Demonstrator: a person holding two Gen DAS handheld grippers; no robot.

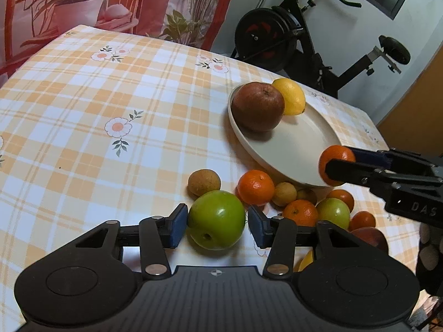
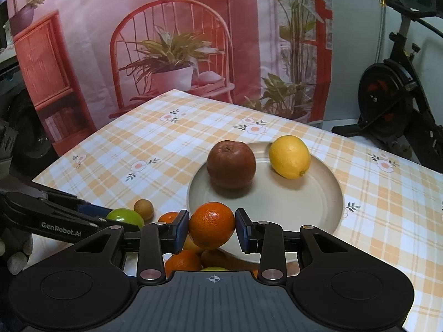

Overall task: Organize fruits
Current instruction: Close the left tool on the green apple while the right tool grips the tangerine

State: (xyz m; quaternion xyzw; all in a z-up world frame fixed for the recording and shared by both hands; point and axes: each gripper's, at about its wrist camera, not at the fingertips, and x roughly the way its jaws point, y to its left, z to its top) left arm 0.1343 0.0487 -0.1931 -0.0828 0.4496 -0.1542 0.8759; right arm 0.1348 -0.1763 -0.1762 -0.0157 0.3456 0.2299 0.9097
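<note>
Step in hand: loading fruit onto the round cream plate (image 2: 318, 193). Right gripper (image 2: 212, 228) clamped on a small orange mandarin (image 2: 211, 225), held just over the plate's near rim; next, carry inward and release clear of the dark red apple (image 2: 231, 164) and yellow lemon (image 2: 289, 156). Left gripper (image 1: 217, 222) straddles a green apple (image 1: 217, 220) beside the fruit pile; right pad stands off, so not gripped. Surface: orange-checked floral cloth (image 1: 110, 96). Room: exercise bike (image 1: 290, 36), printed backdrop.

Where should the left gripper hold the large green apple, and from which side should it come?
Grip the green apple across its widest middle, coming from above and the near side. It lies tilted, with its dimpled end facing the left gripper, so the rounded flanks suit the pads.
</note>
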